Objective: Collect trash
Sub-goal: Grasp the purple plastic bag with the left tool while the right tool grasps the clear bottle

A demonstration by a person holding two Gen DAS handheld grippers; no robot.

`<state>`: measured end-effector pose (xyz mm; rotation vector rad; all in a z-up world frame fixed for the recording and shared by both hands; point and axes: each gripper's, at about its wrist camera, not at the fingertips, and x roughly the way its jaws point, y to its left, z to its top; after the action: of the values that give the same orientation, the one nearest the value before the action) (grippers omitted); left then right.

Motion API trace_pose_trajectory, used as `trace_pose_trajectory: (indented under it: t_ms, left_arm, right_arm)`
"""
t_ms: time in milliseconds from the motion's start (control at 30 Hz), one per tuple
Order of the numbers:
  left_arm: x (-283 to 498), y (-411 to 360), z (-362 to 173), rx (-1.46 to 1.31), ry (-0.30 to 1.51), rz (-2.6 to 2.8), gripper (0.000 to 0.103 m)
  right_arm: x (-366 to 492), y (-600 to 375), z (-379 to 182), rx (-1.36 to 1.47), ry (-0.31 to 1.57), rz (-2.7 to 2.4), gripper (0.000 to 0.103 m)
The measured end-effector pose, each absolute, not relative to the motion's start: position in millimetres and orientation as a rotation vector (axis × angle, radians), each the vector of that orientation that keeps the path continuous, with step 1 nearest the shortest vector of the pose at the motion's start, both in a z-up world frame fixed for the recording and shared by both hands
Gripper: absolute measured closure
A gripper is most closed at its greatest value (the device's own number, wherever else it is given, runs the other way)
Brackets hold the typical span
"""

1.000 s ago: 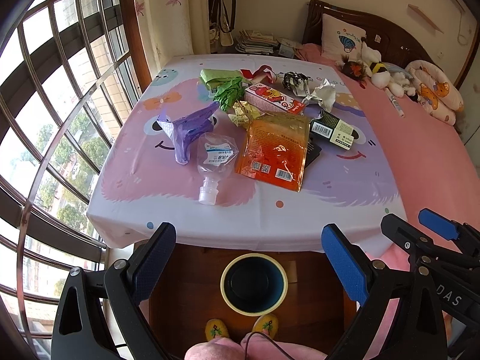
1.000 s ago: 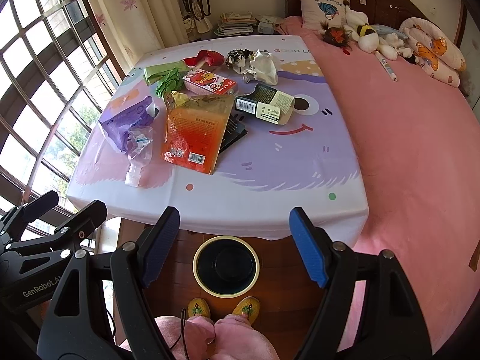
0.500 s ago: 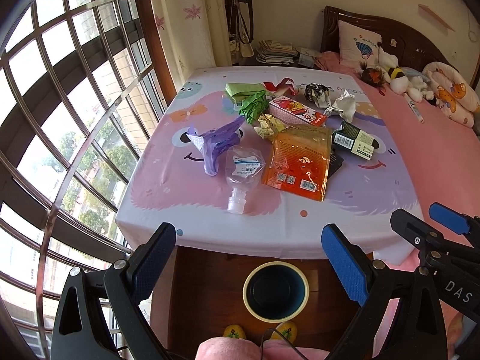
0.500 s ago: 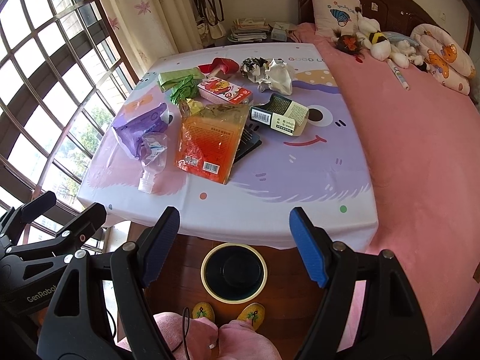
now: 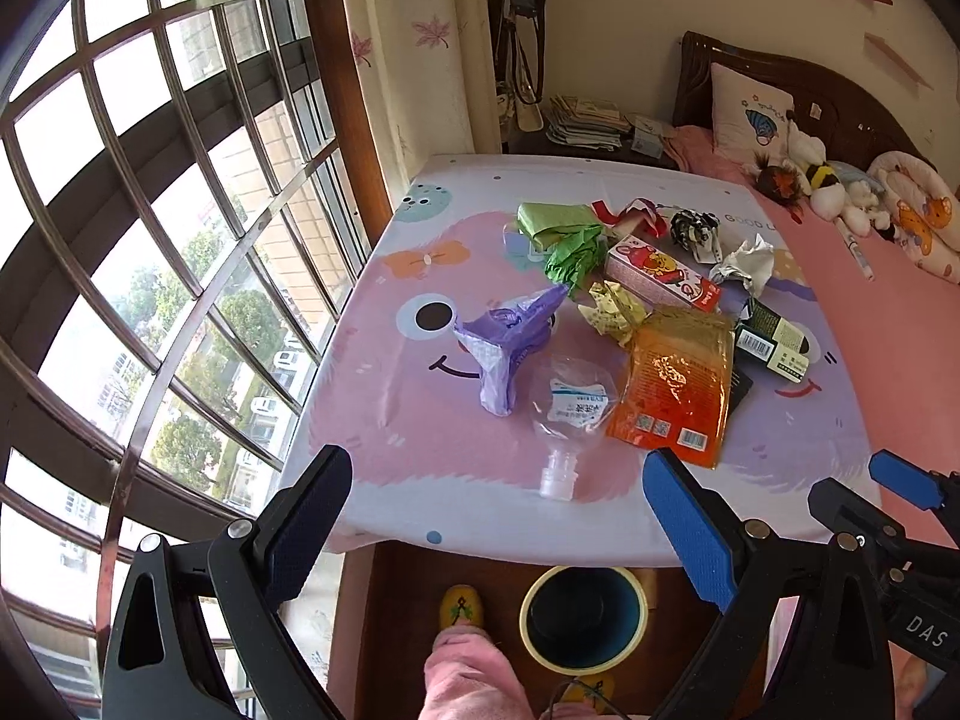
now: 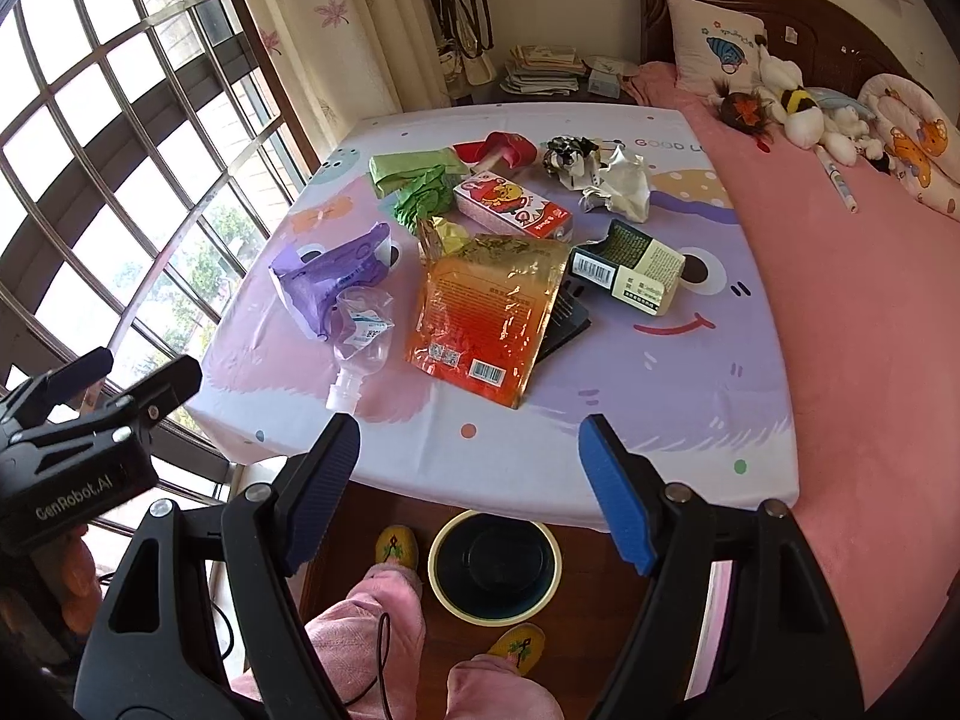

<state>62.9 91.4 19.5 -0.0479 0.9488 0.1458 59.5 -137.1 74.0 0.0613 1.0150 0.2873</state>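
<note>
Both grippers are held above the floor in front of the table, and both have their jaws spread wide with nothing between them. The left gripper (image 5: 492,510) points toward the near edge of the table (image 5: 372,480), on its window side; the right gripper (image 6: 468,462) points toward the middle of the same edge.

The trash lies in a loose group on the cartoon-printed cloth, more to the far half of the table. Nearest to the near edge is a flattened clear plastic bottle (image 5: 570,408) with its white cap toward that edge. A crumpled purple bag (image 5: 510,336) touches it on the window side. An orange foil pouch (image 6: 492,306) lies just beside the bottle on the bed side, partly over a dark flat object. A dark box with a barcode (image 6: 630,267) is beyond it, toward the bed. Further back are a red and pink carton (image 6: 510,204), green wrappers (image 6: 420,180) and crumpled white paper (image 6: 618,186).

On the wooden floor below the near edge stands a round bin (image 6: 495,564) with a yellow rim. The person's slippers are beside it.
</note>
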Motion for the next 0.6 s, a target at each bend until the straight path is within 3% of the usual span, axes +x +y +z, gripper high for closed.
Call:
trace_pose_trajectory:
  t_ms: [300,433,600]
  left_arm:
    - [171,131,15,0.048,1.026,-0.029,0.006]
    - [217,123,-9,0.112,1.092,-0.135,0.023]
    - [265,116,-59,0.144,1.201,-0.223,0.029]
  right_arm:
    - [117,-101,45,0.194,1.094,0.265,0.037]
    - [138,-84,23,0.235,1.135,0.225,0.041]
    - [157,-65,-7,0.271,1.183,0.184,0.046]
